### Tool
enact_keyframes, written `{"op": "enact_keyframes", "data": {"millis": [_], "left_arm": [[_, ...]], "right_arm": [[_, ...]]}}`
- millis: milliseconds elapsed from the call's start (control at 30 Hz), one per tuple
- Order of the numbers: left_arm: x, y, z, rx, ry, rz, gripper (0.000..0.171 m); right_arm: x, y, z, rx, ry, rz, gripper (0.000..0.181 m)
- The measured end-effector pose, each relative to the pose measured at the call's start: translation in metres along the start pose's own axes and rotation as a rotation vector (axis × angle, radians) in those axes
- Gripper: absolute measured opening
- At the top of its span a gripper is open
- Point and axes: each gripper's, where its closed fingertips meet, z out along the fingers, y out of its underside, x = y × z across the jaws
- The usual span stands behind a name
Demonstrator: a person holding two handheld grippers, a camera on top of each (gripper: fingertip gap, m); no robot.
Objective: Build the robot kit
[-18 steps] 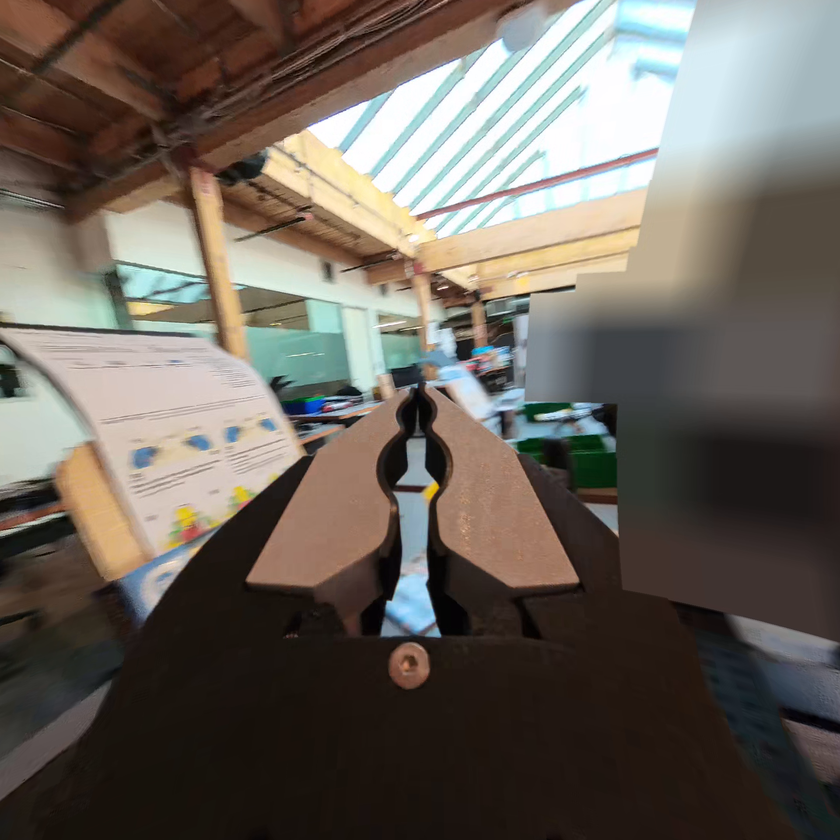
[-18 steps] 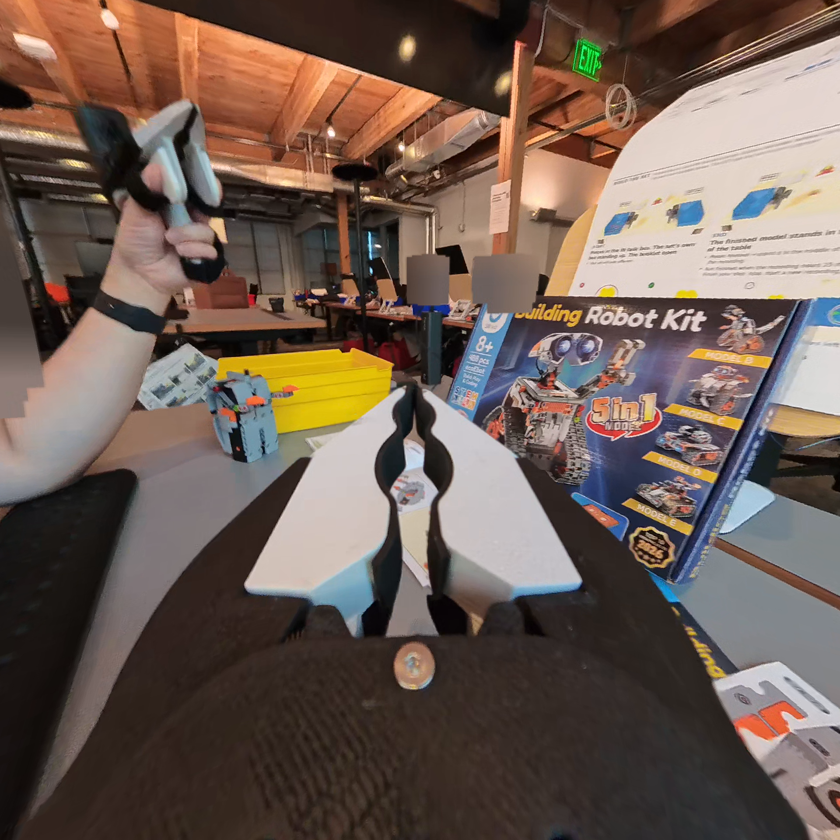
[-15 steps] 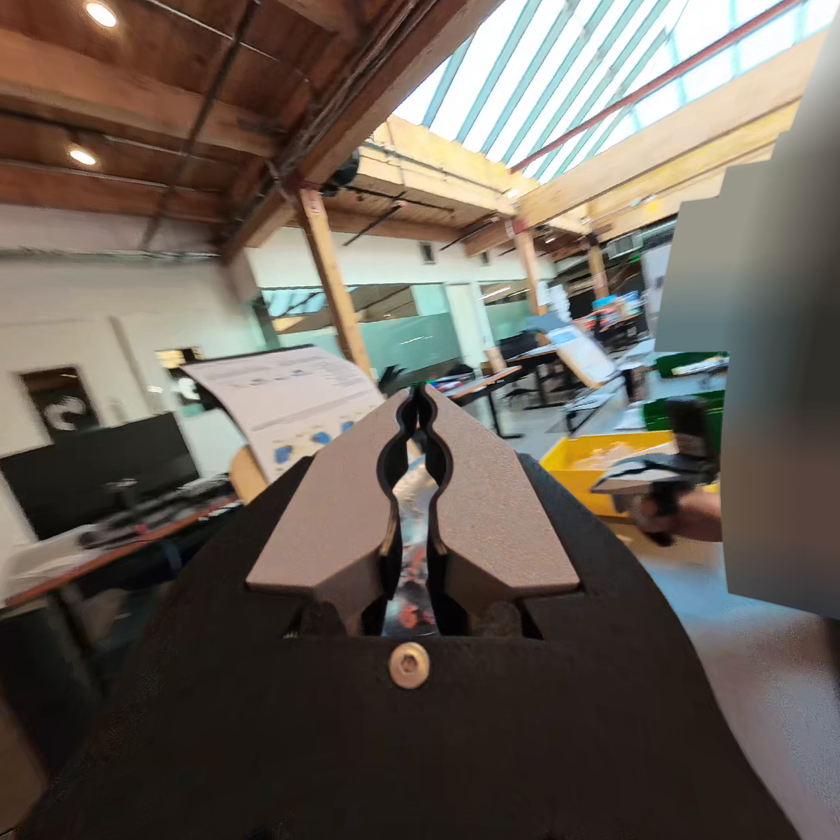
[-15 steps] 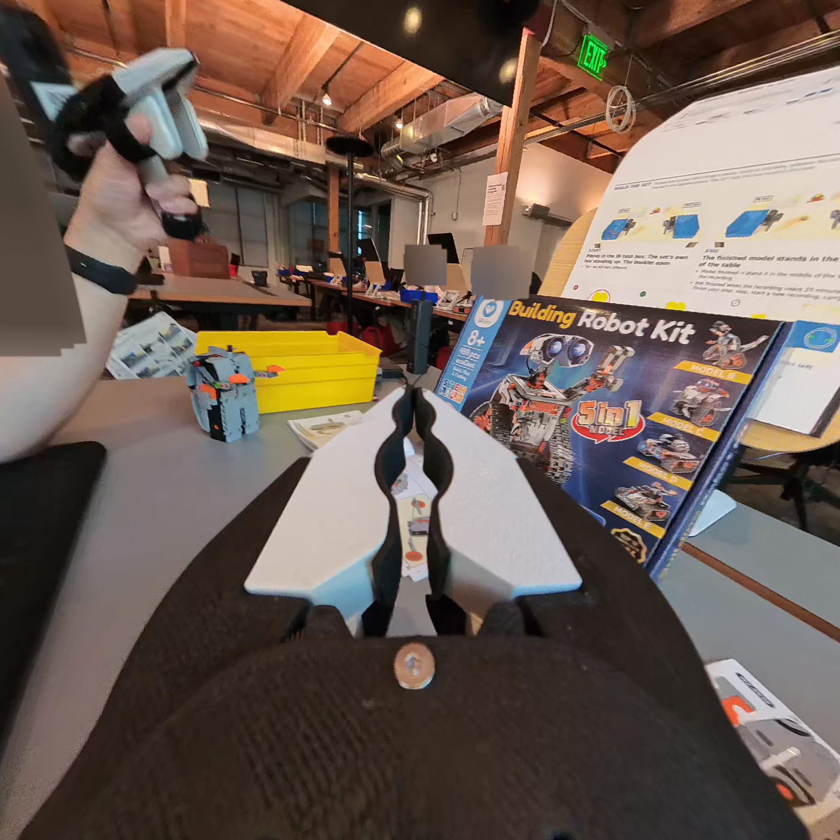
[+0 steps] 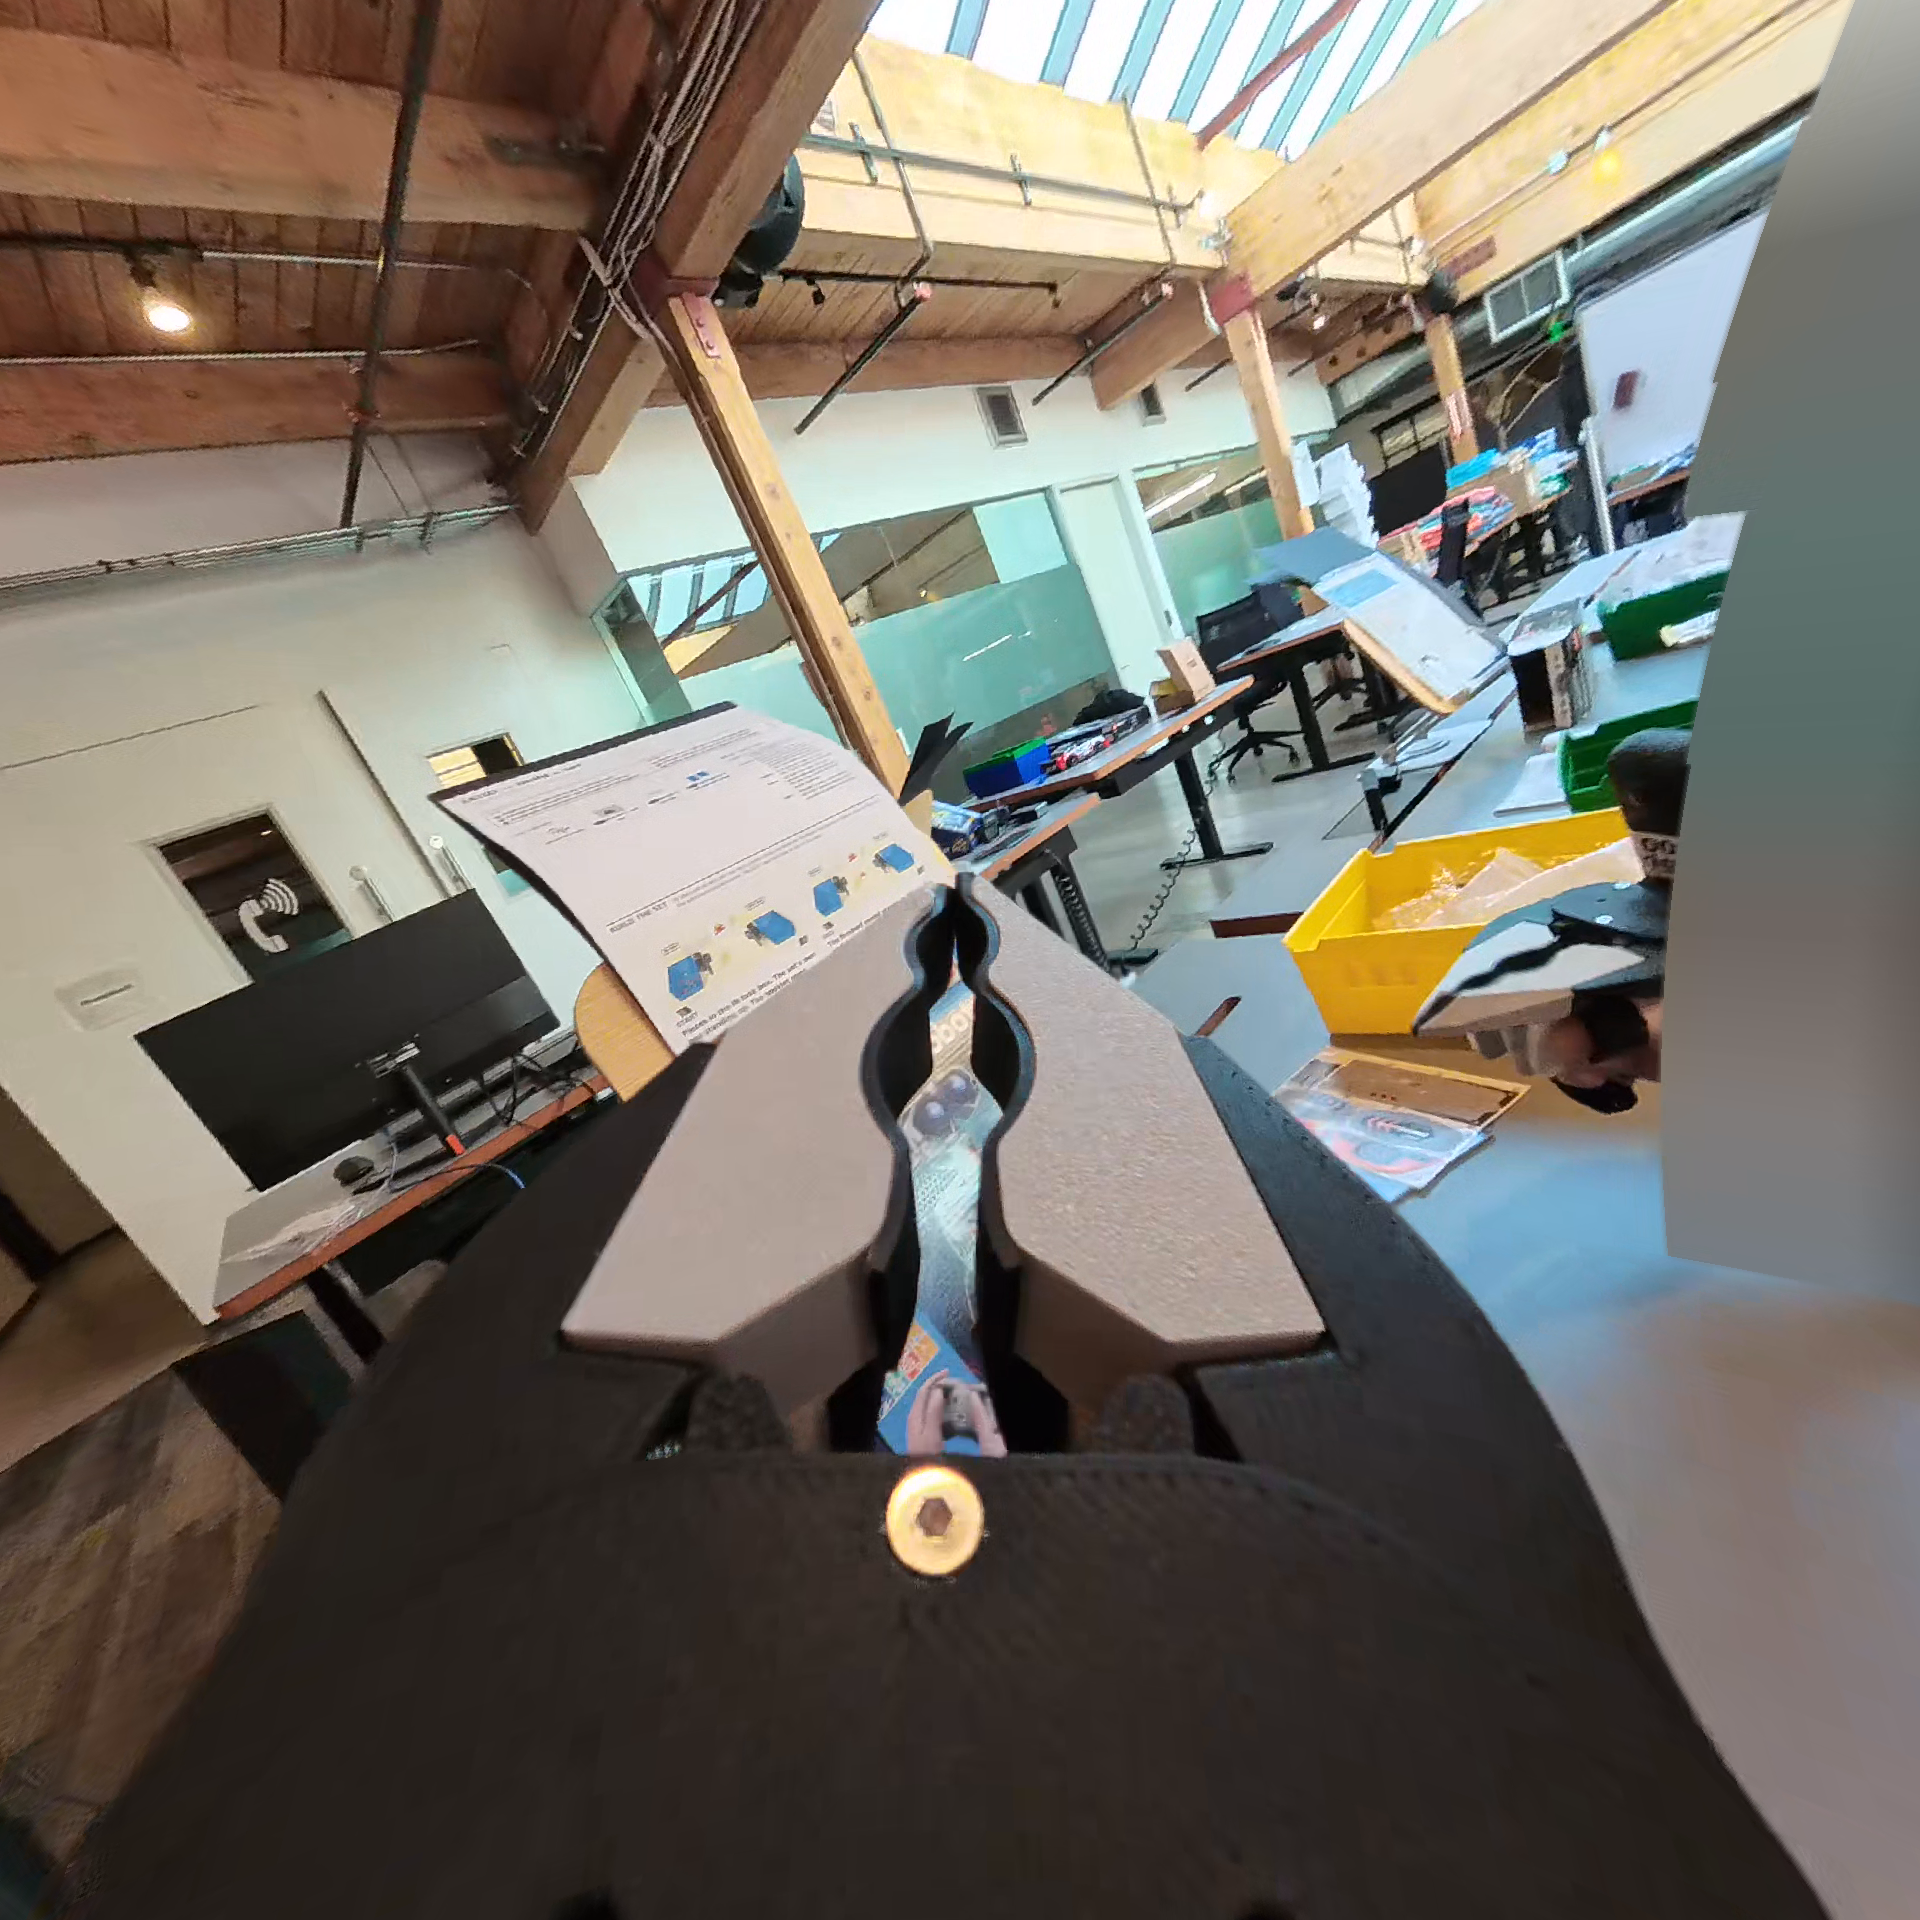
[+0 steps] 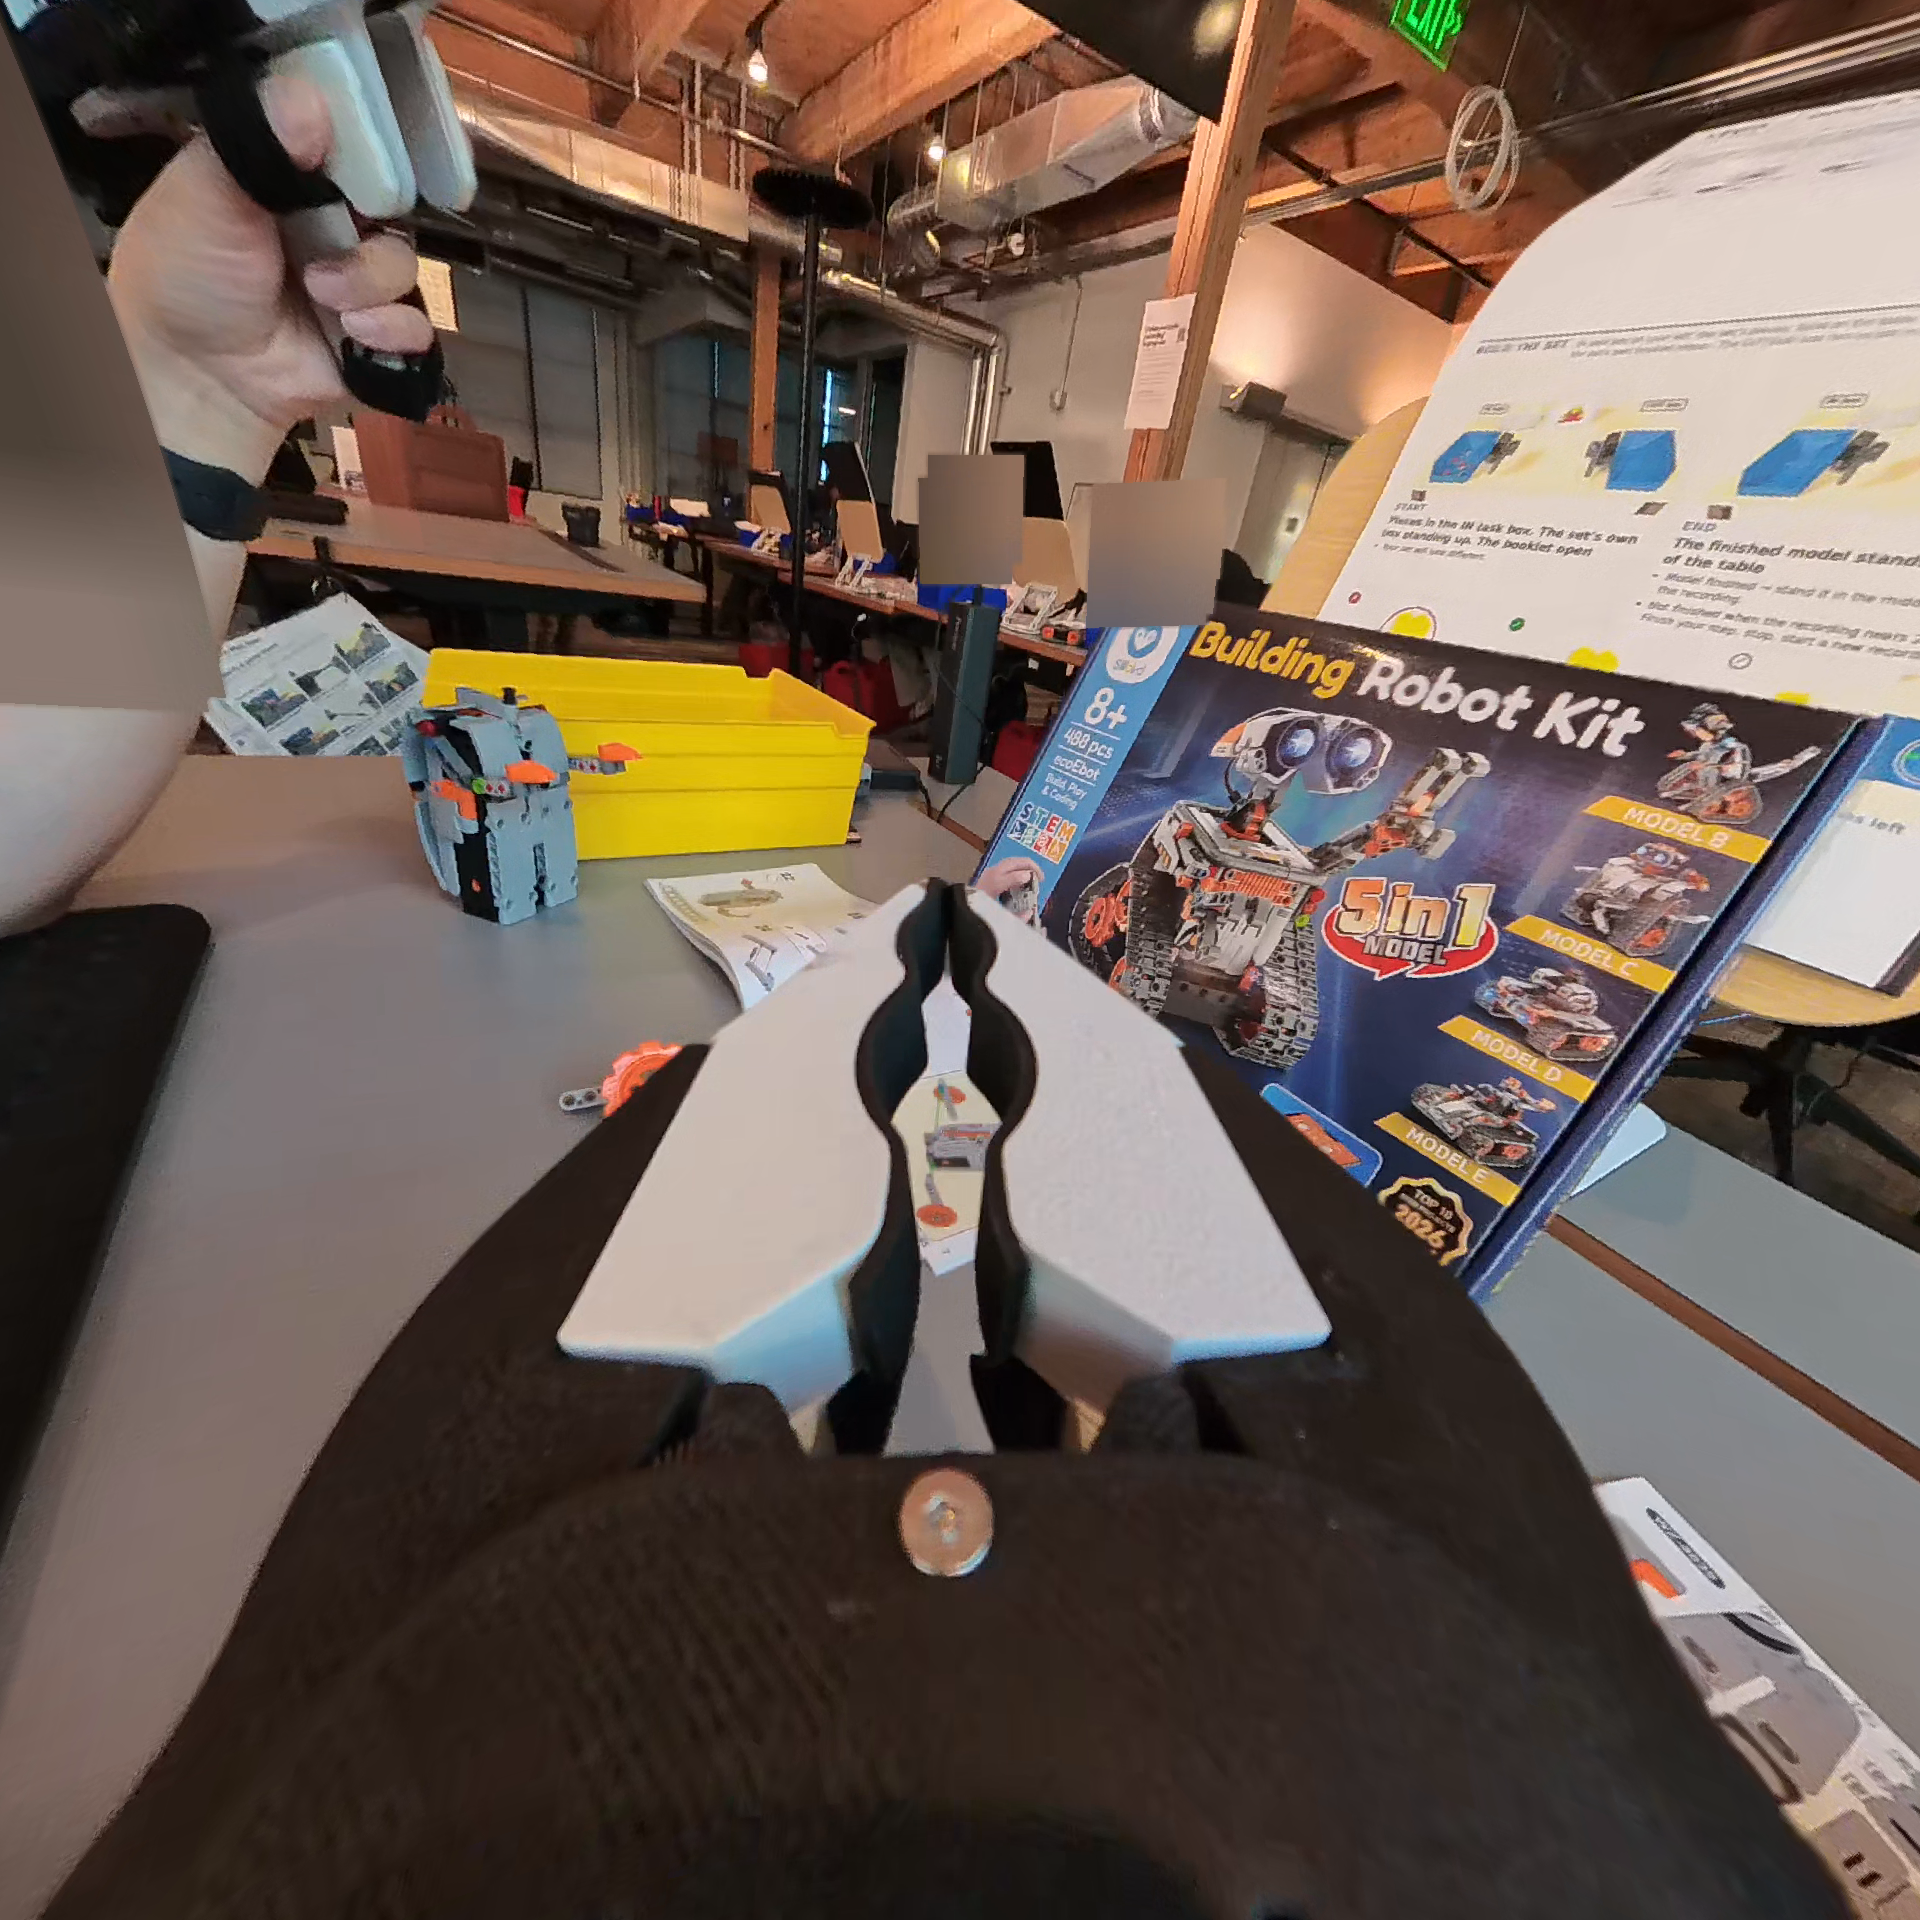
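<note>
Right wrist view: your right gripper [image 6: 948, 914] is clenched, tips meeting, nothing between them. It sits low over the grey table [image 6: 343, 1039], pointing at an open booklet [image 6: 769, 920] that lies flat just beyond the tips and runs under them. The upright kit box [image 6: 1382, 935] stands just to the right of the tips, long side slanting away from you. The grey brick robot [image 6: 494, 805] stands upright ahead and to the left, touching or just in front of the yellow tray [image 6: 717, 774]; which, you cannot tell. A small orange part [image 6: 634, 1070] lies on the table beside the left finger, partly cut off by it.

Your left gripper [image 6: 384, 114] is raised high at upper left, well apart from everything on the table, so the right one is nearer to every item. In its own view the left gripper [image 5: 958, 902] is also closed and empty, aimed out across the room past an instruction sheet [image 5: 717, 852]. Only a sliver of the box shows between its fingers. A grey mask covers the right edge there, and the tray's contents are too glary to make out.
</note>
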Motion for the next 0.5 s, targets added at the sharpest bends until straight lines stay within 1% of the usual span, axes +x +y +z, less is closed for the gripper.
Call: {"op": "enact_keyframes", "data": {"millis": [100, 133, 167, 200, 267, 333, 367, 400, 467, 500], "left_arm": [[0.002, 0.006, 0.005, -0.022, 0.006, 0.014, 0.0], [-0.001, 0.007, 0.006, -0.019, -0.015, 0.031, 0.0], [-0.005, 0.007, 0.007, -0.011, -0.057, 0.059, 0.004], [-0.012, 0.007, 0.008, -0.011, -0.113, 0.089, 0.019], [-0.025, 0.008, 0.008, -0.049, -0.234, 0.147, 0.049], [-0.031, 0.008, 0.008, -0.09, -0.313, 0.189, 0.072], [-0.034, 0.008, 0.007, -0.1, -0.342, 0.2, 0.077], [-0.036, 0.005, 0.007, -0.095, -0.365, 0.215, 0.082], [-0.039, 0.0, 0.005, -0.072, -0.408, 0.257, 0.087], [-0.042, -0.001, 0.004, -0.069, -0.43, 0.268, 0.086]], "right_arm": [[0.005, -0.008, -0.002, 0.058, 0.045, 0.011, 0.0], [0.008, -0.012, -0.002, 0.083, 0.069, 0.007, 0.008], [0.013, -0.013, -0.002, 0.098, 0.114, -0.011, 0.028], [0.021, -0.012, -0.003, 0.086, 0.175, -0.053, 0.044], [0.038, -0.007, -0.008, 0.028, 0.325, -0.209, 0.062], [0.048, -0.001, -0.012, -0.069, 0.445, -0.426, 0.063], [0.051, 0.004, -0.012, -0.138, 0.486, -0.527, 0.061], [0.05, 0.009, -0.009, -0.199, 0.497, -0.618, 0.059], [0.042, 0.021, -0.002, -0.284, 0.479, -0.754, 0.059], [0.038, 0.025, 0.002, -0.308, 0.466, -0.8, 0.058]]}}
